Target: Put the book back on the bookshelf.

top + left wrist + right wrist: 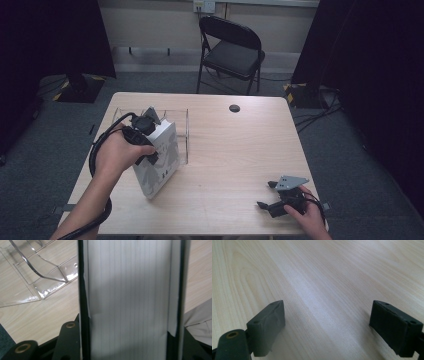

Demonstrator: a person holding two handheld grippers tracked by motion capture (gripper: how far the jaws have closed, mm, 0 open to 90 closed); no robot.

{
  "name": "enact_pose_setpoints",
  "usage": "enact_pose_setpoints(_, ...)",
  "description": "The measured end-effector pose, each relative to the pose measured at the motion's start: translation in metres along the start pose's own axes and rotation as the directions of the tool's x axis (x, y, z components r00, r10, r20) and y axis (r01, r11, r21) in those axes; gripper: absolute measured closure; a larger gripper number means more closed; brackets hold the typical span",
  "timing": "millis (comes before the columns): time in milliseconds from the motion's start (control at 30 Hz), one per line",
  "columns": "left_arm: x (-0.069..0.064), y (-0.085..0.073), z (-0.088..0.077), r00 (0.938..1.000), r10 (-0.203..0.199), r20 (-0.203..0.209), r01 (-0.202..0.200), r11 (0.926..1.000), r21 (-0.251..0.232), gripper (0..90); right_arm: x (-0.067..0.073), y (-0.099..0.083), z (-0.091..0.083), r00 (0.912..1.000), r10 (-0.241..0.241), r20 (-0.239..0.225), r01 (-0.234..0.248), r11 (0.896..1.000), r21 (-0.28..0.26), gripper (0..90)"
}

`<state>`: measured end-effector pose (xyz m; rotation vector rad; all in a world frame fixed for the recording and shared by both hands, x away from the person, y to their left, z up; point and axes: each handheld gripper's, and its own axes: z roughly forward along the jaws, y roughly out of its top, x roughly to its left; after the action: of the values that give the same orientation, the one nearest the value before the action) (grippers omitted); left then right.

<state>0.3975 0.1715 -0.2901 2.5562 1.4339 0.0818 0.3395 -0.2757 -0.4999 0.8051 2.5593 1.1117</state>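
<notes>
**Left tool clamped on the white book, right tool idle**

Tool first: my left tool (150, 142) sits left of centre in the high view, its jaws closed on the white book (161, 160), which I hold standing on its lower edge on the tabletop (240, 150), tilted, with the grey-printed cover facing the lower right of the frame. In the left gripper view the book's page block (130, 300) runs top to bottom through the middle of the frame, a dark cover edge on either side of it, pressed between my tool's two black jaws at the bottom.

Just behind the book, toward the upper middle of the high view, stands a clear plastic holder (184, 131); in the left gripper view its curved clear walls (40, 270) lie in the upper left, apart from the book.

My right tool (272, 197) rests at the lower right of the high view, well apart from the book, held low over the tabletop. Its jaws stand wide with nothing between them; in the right gripper view I see bare wood (324, 285) between the two pads.

Beyond the tabletop, at the top centre, stands a black folding chair (232, 50).
</notes>
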Motion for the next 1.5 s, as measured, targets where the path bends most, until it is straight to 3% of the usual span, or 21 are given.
enact_pose_setpoints(100,-0.001,0.003,-0.002,1.0,0.004,-0.004,-0.004,1.0,-0.001,53.4,0.0,0.0,0.0,1.0,0.0,0.0,0.0,1.0,0.001,12.1)
enact_pose_setpoints(233,-0.001,0.007,-0.001,0.9996,-0.027,0.008,0.027,0.9996,-0.01,53.3,0.0,0.0,0.0,1.0,-0.001,-0.001,0.001,1.0,0.001,12.1)
enact_pose_setpoints(367,-0.003,0.014,-0.002,0.9999,-0.012,-0.011,0.012,0.9999,-0.002,53.4,0.0,0.0,0.0,1.0,-0.001,-0.001,0.001,1.0,0.001,12.1)
enact_pose_setpoints(433,-0.004,0.017,-0.002,0.9994,-0.032,-0.014,0.032,0.9995,-0.001,53.3,0.0,0.0,0.0,1.0,-0.002,-0.001,0.002,1.0,0.0,12.1)
enact_pose_setpoints(500,-0.005,0.02,-0.002,0.9998,-0.012,-0.019,0.012,0.9999,0.005,53.4,0.0,0.0,0.0,1.0,-0.001,-0.001,0.001,1.0,0.0,12.1)
enact_pose_setpoints(600,-0.005,0.025,-0.002,0.9995,-0.03,-0.007,0.03,0.9995,0.008,53.4,0.0,0.0,0.0,1.0,0.0,0.0,0.0,1.0,0.0,12.1)
enact_pose_setpoints(867,-0.007,0.035,0.0,0.998,-0.056,-0.028,0.056,0.9984,-0.001,53.3,0.0,0.0,0.0,1.0,-0.001,-0.001,0.001,1.0,0.0,12.1)
enact_pose_setpoints(967,-0.005,0.037,0.002,0.9975,-0.07,-0.014,0.07,0.9976,-0.004,53.4,0.0,0.0,0.0,1.0,0.002,-0.001,-0.002,1.0,0.0,12.1)
enact_pose_setpoints(1000,-0.008,0.038,0.003,0.9927,-0.12,-0.004,0.12,0.9928,-0.004,53.4,0.0,0.0,0.0,1.0,0.001,-0.001,-0.001,1.0,0.0,12.1)
enact_pose_setpoints(1033,-0.009,0.038,0.003,0.9914,-0.131,-0.002,0.131,0.9913,0.007,53.4,0.0,0.0,0.0,1.0,0.001,-0.001,-0.001,1.0,0.0,12.1)
enact_pose_setpoints(1267,-0.008,0.043,0.004,0.9867,-0.157,-0.039,0.157,0.9875,-0.002,53.3,0.0,0.0,0.0,1.0,0.0,-0.001,0.0,1.0,0.0,12.1)
enact_pose_setpoints(1500,-0.003,0.045,0.002,0.978,-0.207,-0.028,0.206,0.9784,-0.013,53.3,0.0,0.0,0.0,1.0,0.0,-0.001,0.0,1.0,0.001,12.1)
